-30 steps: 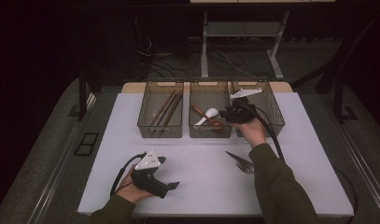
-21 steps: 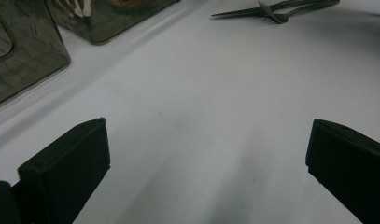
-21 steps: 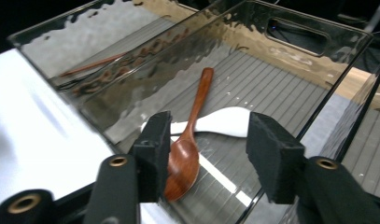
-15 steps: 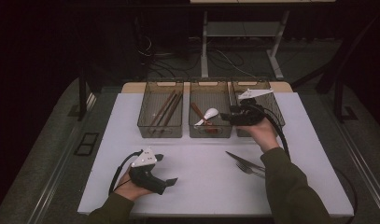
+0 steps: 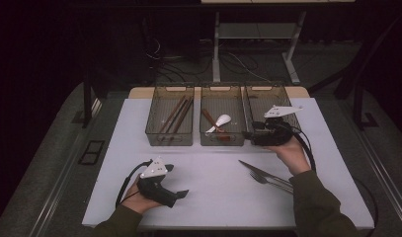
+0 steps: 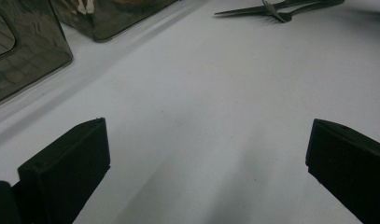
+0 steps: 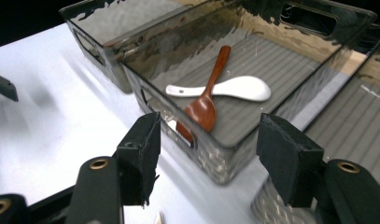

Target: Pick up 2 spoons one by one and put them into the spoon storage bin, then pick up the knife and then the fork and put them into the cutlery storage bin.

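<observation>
High view showed the right gripper (image 5: 248, 134) held above the near wall of the middle bin (image 5: 221, 140), its jaws apart with nothing between them (they had just been opening). Inside that bin a white spoon (image 7: 234, 87) lay across a brown wooden spoon (image 7: 207, 95). The left gripper (image 5: 182, 193) rested on the white table (image 5: 213, 173) near the front edge, its jaws wide apart and empty. A knife (image 5: 260, 169) and a fork (image 5: 268, 180) lay on the table near the right forearm.
</observation>
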Demonstrator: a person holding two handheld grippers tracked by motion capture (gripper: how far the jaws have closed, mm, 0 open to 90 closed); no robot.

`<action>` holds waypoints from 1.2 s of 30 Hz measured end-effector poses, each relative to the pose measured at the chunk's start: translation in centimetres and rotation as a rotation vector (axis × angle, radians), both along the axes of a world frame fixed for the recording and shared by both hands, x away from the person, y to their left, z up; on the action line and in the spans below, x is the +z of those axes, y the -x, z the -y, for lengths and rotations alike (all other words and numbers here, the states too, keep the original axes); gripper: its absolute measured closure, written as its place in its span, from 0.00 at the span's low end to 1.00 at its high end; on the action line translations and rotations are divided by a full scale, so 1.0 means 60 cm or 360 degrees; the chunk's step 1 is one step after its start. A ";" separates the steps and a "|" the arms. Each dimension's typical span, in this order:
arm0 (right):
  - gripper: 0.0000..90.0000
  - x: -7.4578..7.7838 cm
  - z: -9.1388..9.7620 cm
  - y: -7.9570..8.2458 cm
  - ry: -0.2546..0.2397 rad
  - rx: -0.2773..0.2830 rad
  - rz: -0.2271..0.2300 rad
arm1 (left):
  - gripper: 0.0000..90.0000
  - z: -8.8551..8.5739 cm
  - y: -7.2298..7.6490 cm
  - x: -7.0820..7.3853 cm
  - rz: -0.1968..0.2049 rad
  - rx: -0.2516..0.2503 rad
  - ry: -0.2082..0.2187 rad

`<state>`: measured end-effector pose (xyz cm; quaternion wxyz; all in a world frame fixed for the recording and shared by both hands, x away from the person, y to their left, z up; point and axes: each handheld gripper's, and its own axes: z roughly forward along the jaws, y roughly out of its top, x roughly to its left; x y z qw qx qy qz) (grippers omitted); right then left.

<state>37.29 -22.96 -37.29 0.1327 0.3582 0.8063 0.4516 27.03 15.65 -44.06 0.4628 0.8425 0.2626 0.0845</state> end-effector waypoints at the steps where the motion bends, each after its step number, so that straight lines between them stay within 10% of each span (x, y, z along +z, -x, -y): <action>1: 0.45 -0.001 0.004 0.004 -0.0011 -0.0004 -0.0005 | 0.00 0.000 0.000 0.000 -0.0001 -0.0001 0.0001; 17: 0.44 -0.018 0.093 0.064 0.0008 0.0040 -0.0051 | 0.00 0.003 0.001 0.002 -0.0005 -0.0011 0.0028; 36: 0.44 -0.027 0.123 0.124 0.0284 0.0191 -0.0076 | 0.00 0.000 0.002 0.006 0.0015 -0.0006 0.0029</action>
